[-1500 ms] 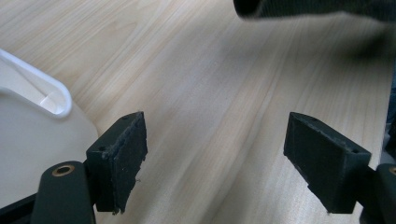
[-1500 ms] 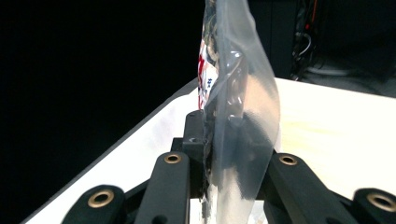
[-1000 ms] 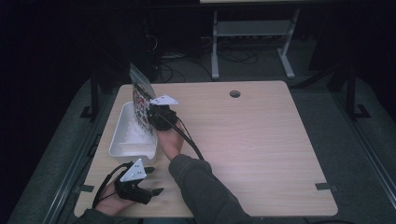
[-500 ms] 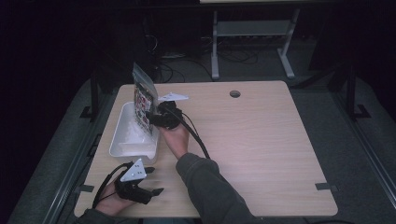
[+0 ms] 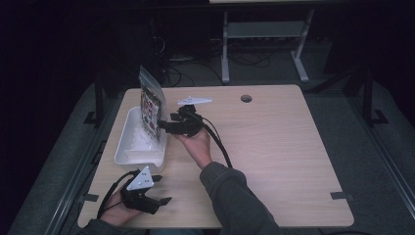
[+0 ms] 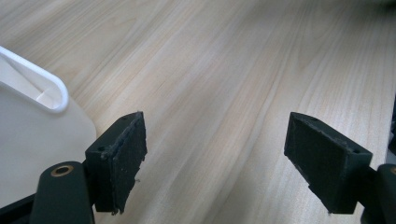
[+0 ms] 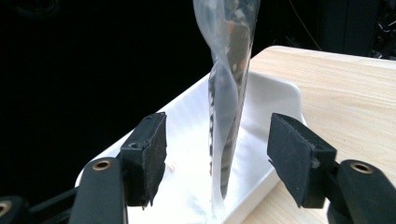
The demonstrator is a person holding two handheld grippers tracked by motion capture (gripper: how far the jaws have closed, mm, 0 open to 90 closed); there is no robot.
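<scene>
Light wood-grain surface (image 5: 274, 147) in a dark room, metal frame behind. Clear printed bag (image 5: 150, 108) stands upright in the white tray (image 5: 128, 147); print illegible. Right tongs (image 7: 217, 158) wide, bag between them. Left tongs (image 6: 215, 163) wide, empty.

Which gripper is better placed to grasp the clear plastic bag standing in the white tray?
Right. The right gripper has its open jaws either side of the clear plastic bag; the left gripper lies beyond the white tray.

Dim, dark surroundings around a lit table (image 5: 274, 147); blurred near tongs, soft glare on wood.
</scene>
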